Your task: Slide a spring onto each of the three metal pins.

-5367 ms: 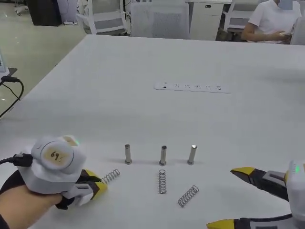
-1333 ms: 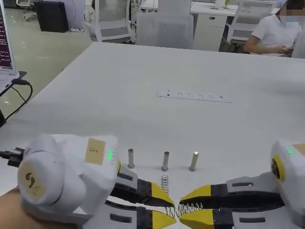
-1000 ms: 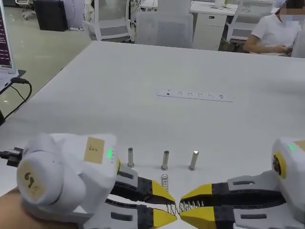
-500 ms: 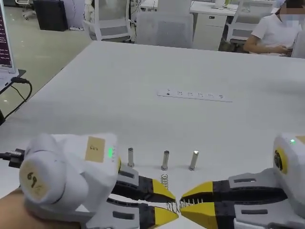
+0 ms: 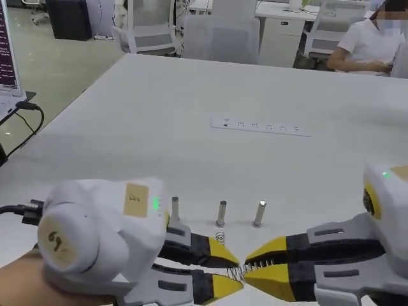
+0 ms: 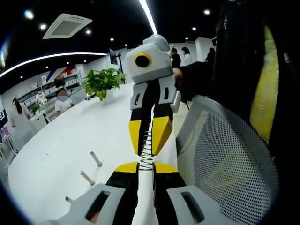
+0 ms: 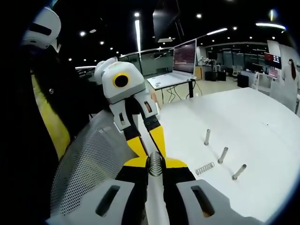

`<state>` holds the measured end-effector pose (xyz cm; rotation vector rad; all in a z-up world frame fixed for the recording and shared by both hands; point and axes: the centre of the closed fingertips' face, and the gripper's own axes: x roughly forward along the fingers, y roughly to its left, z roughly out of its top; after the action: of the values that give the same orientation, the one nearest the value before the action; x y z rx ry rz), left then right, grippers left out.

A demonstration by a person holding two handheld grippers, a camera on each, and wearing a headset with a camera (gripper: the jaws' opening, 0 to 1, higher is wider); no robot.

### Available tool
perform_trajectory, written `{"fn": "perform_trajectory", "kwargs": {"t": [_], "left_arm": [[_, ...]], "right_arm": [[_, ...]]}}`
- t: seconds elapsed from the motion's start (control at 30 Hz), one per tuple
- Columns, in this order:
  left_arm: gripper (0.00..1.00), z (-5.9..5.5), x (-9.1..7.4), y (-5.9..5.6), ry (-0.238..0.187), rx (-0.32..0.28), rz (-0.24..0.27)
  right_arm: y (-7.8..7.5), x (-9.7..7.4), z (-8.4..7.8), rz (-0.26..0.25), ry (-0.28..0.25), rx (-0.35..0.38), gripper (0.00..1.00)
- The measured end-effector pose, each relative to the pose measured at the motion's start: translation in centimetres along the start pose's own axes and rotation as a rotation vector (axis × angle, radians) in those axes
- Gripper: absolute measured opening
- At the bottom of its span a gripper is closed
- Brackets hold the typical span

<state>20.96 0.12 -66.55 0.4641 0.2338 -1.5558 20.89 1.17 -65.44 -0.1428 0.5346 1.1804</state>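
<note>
At bench front, my left gripper (image 6: 146, 168) pinches one end of a spring (image 6: 148, 146) over the white table (image 5: 191, 115). My right gripper (image 7: 155, 164) is clamped on the other end, tips facing the left's. Beyond them three pins (image 5: 221, 213) stand upright in a row, a second spring (image 5: 220, 237) lying just before the middle one.

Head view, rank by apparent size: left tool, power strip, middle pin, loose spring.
1. left tool, nearest the camera, so inflated
2. power strip
3. middle pin
4. loose spring, partly hidden by that tool, so its rank is unsure
</note>
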Motion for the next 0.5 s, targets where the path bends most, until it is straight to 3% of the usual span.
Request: {"fn": "perform_trajectory", "kwargs": {"t": [0.33,0.5], "left_arm": [[0.03,0.00,0.61,0.54,0.016,-0.002,0.009],[0.03,-0.28,0.98,0.92,0.041,0.003,0.021]], "right_arm": [[-0.47,-0.02,-0.04,-0.007,0.161,-0.085,0.08],[-0.84,0.15,-0.39,-0.009,0.272,-0.133,0.08]]}}
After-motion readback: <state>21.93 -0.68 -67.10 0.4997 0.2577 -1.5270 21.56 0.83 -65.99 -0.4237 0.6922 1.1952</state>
